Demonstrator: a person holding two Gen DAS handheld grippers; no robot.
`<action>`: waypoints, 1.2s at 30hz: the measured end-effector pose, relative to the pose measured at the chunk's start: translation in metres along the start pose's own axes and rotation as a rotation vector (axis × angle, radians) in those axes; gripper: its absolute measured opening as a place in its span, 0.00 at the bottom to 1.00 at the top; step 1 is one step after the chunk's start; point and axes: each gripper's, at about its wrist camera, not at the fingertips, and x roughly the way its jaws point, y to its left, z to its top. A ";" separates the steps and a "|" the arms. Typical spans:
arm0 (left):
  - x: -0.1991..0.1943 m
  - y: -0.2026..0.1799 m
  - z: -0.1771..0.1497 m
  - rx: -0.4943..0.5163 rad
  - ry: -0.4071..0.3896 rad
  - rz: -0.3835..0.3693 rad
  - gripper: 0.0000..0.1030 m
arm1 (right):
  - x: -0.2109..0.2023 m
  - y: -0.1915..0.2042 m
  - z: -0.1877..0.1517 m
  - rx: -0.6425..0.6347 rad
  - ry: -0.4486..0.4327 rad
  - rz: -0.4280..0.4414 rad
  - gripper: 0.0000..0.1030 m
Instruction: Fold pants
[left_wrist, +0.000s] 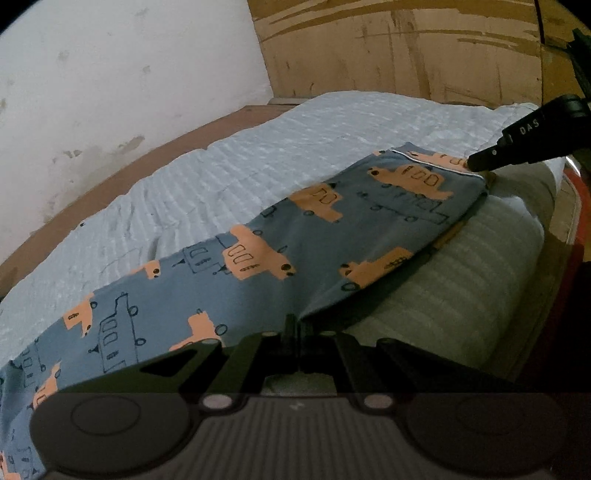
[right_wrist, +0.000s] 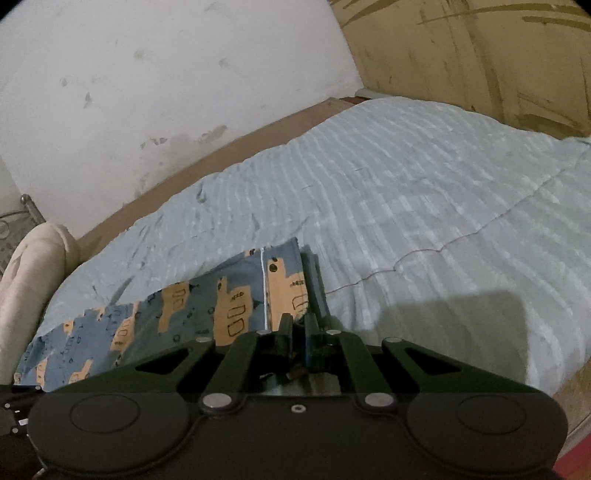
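pants (left_wrist: 229, 288) lie stretched across the pale blue quilt (left_wrist: 236, 166) on the bed, blue-grey knit with orange trucks. left tool (left_wrist: 293, 325) has its fingers pressed together on the near long edge of the cloth, about midway along. farther right, the right tool (left_wrist: 480, 162) pinches the hemmed end (the one with the white stitch line); from its own camera the fingers (right_wrist: 286, 328) are drawn in on several stacked layers of the pants (right_wrist: 221, 302). the fabric looks thin, soft and light, so it should sag between the two holds and slide easily over the quilt. best taken at edges and corners, all layers caught together, and kept taut so the fold lands flat.
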 end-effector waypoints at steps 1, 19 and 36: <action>0.000 0.000 -0.001 -0.003 0.001 0.000 0.00 | -0.002 0.000 0.000 0.000 0.004 0.004 0.11; -0.010 0.001 -0.001 -0.039 -0.004 -0.012 0.56 | -0.001 0.020 -0.010 -0.134 -0.025 -0.121 0.13; -0.071 0.121 -0.009 -0.228 -0.046 0.406 0.99 | 0.035 0.128 -0.036 -0.338 -0.052 0.066 0.99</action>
